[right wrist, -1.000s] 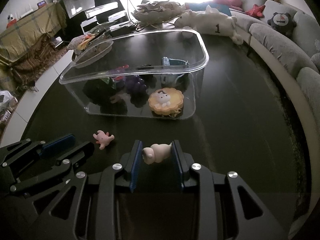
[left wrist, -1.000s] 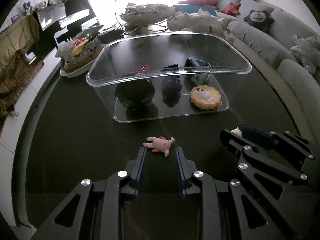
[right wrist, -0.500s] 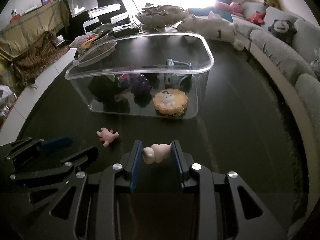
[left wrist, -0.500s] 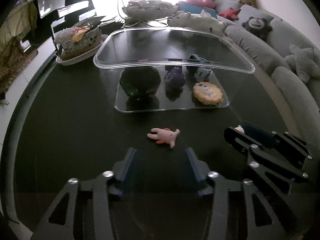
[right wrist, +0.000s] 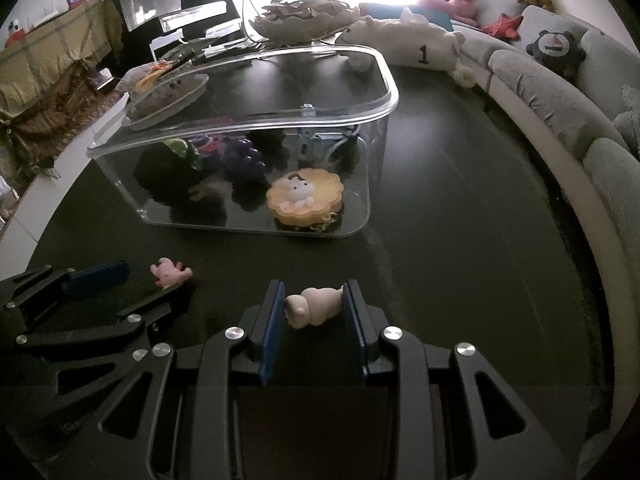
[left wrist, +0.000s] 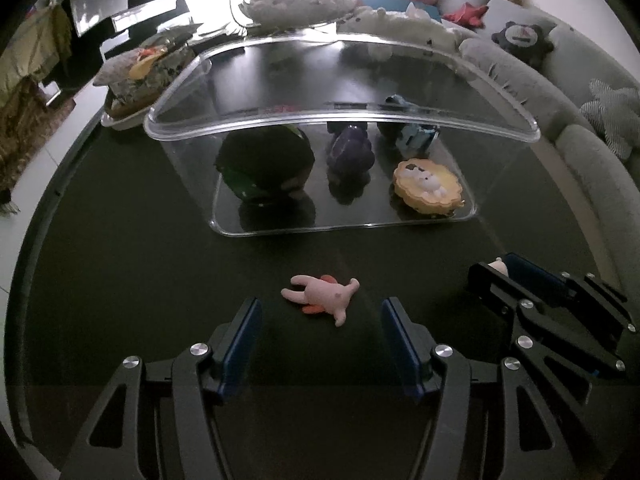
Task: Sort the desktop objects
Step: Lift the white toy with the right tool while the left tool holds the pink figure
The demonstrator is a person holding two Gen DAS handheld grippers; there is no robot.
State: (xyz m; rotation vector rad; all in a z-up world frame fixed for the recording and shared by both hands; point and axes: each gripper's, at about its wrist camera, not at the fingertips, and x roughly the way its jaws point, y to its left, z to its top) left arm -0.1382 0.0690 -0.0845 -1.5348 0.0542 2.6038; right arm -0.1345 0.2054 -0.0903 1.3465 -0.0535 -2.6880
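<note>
Left wrist view: left gripper (left wrist: 320,312) sits low over the dark tabletop (left wrist: 120,260), jaws spread wide and holding nothing. The pink figure (left wrist: 320,296) lies flat on the tabletop just ahead of the fingertips, between their lines, touching neither. Beyond it stands the clear bin (left wrist: 340,140), holding a dark round toy (left wrist: 264,164), purple grapes (left wrist: 352,152) and a yellow biscuit-shaped toy (left wrist: 428,188). The right gripper (left wrist: 520,292) shows at the right edge.

Right wrist view: right gripper (right wrist: 314,304) points toward the clear bin (right wrist: 360,184) from short of its near wall, jaws narrow and clamped on a cream figure (right wrist: 314,306). The pink figure (right wrist: 170,272) lies to the left beside the left gripper (right wrist: 100,292). A grey sofa (right wrist: 560,120) curves along the right
</note>
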